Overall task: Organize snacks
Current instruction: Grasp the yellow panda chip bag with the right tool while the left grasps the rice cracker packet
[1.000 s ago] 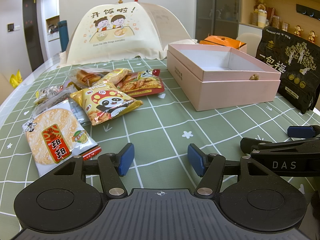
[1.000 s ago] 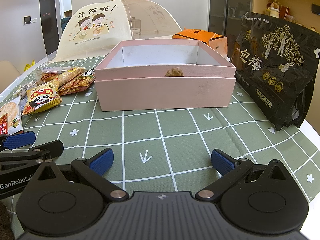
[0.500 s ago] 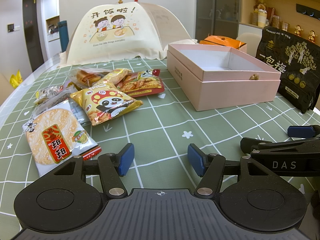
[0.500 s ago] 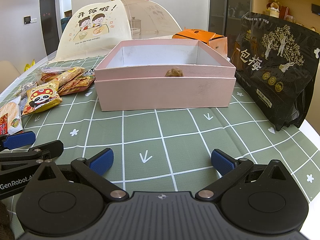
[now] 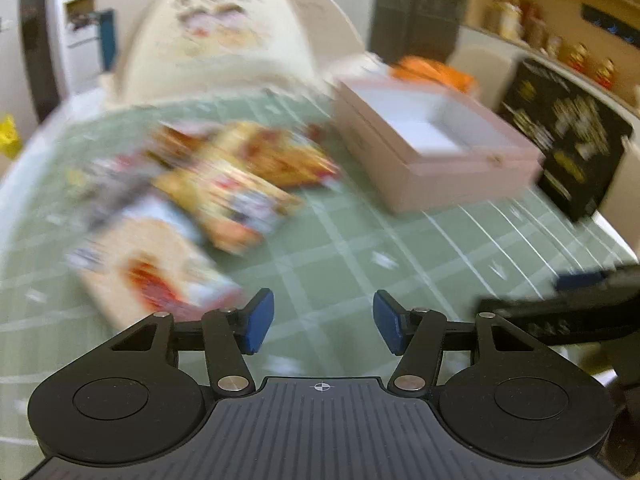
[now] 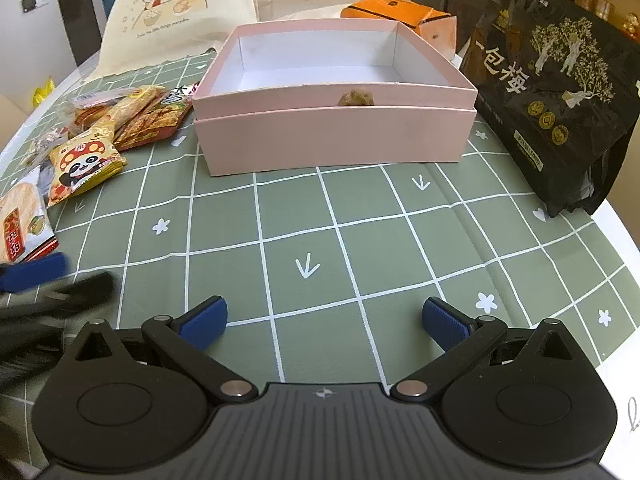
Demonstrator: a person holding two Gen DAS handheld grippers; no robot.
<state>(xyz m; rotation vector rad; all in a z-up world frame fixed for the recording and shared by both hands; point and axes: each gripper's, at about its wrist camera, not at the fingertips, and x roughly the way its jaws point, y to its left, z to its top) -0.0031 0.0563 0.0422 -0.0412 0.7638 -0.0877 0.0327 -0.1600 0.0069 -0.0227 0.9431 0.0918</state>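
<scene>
Writing shows best in the right wrist view. At nine o'clock lies a rice cracker pack [image 6: 22, 224] with a red label, cut off by the frame edge. At ten o'clock a yellow panda snack bag [image 6: 82, 166] lies on the green checked tablecloth [image 6: 360, 240], with more snack packets [image 6: 136, 120] piled just behind it. A cream food cover [image 6: 180, 12] printed with two cartoon children stands at eleven o'clock. The open pink box [image 6: 332, 140], a small brown tab on its front rim, sits at twelve o'clock, an orange carton [image 6: 404, 14] behind it. A black bag [image 6: 548, 92] reading "一包梅" stands at two o'clock. The right gripper [image 6: 324, 322] hovers with jaws spread wide, holding nothing. The left gripper [image 5: 323, 322] likewise has its jaws apart and empty; its view is heavily blurred, so the pack labels there cannot be read.
</scene>
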